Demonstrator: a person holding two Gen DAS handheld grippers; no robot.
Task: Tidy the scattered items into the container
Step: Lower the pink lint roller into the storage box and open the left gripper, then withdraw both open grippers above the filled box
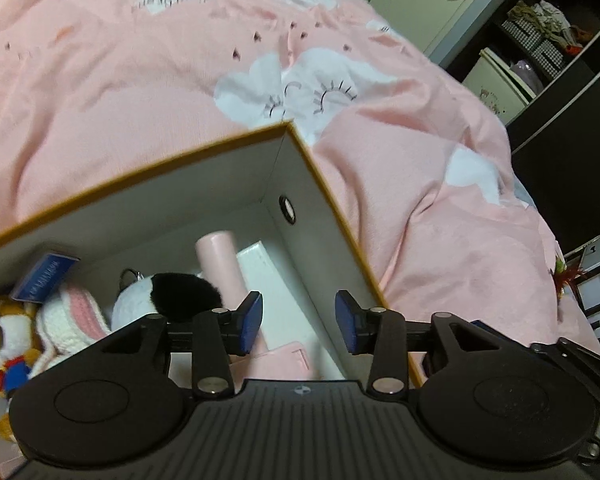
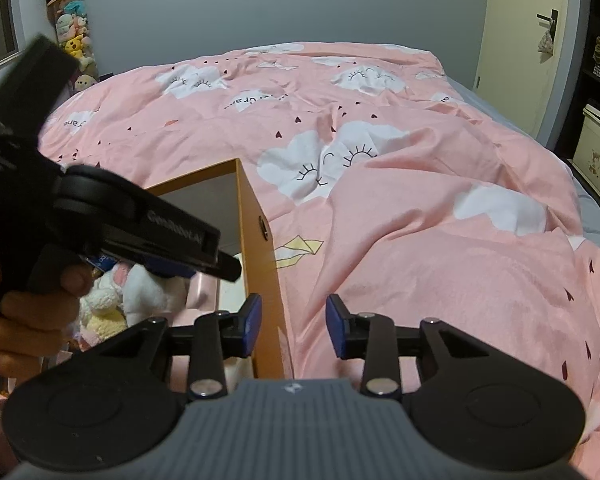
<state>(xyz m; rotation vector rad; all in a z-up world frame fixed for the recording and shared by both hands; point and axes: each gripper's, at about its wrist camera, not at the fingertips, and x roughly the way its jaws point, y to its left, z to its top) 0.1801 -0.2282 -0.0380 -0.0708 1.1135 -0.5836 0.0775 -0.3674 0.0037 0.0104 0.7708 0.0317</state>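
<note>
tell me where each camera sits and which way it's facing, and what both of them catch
Left wrist: rides on the left claw, angled down into the box of plush toys; jaws open and empty above it, pink duvet beyond.
Right wrist: rides on the right claw, looking across the bed toward the wall and door; jaws open astride the box's orange wall; a hand holds the other claw at left.
Shared: the box, the plush toys and the duvet.

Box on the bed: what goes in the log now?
left gripper: open, over box | right gripper: open, empty | toys inside
</note>
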